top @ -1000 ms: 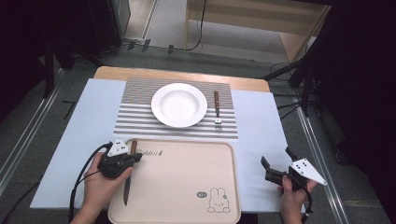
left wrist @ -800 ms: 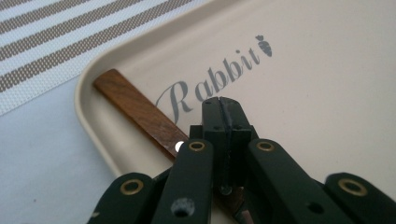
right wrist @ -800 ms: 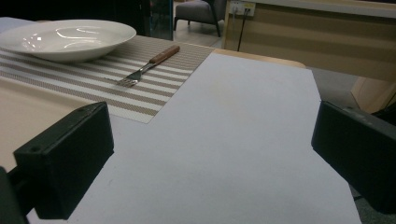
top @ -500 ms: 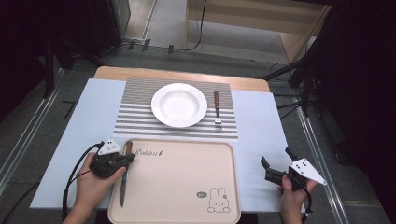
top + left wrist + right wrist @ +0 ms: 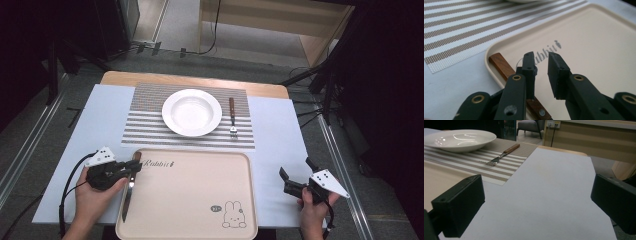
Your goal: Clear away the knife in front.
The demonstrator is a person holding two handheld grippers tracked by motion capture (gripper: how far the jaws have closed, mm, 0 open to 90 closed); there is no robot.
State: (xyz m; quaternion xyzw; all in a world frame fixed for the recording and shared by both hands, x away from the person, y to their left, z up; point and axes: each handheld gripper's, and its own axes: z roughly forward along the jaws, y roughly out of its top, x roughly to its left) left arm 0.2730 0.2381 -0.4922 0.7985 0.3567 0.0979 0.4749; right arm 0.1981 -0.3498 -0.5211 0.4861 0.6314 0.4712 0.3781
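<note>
My left hand-held gripper [image 5: 131, 167]: jaws just opened, slightly parted, nothing clasped. Knife [image 5: 129, 186]: on the tray's [image 5: 190, 200] left rim, wooden handle just left of and under my jaws, released. Right hand-held gripper [image 5: 286, 181]: wide open over the counter [image 5: 280, 135]. Beyond: plate [image 5: 192, 112], fork [image 5: 232, 117].

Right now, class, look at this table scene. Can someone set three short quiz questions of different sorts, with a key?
1. True or false: the knife lies on the tray.
2. Which lies right of the plate: A spoon, B fork, C cup?
3. Fill in: the left gripper hovers over the knife's ____.

Key: 1 true. 2 B. 3 handle; its jaws have just been opening, and nothing is between them.
</note>
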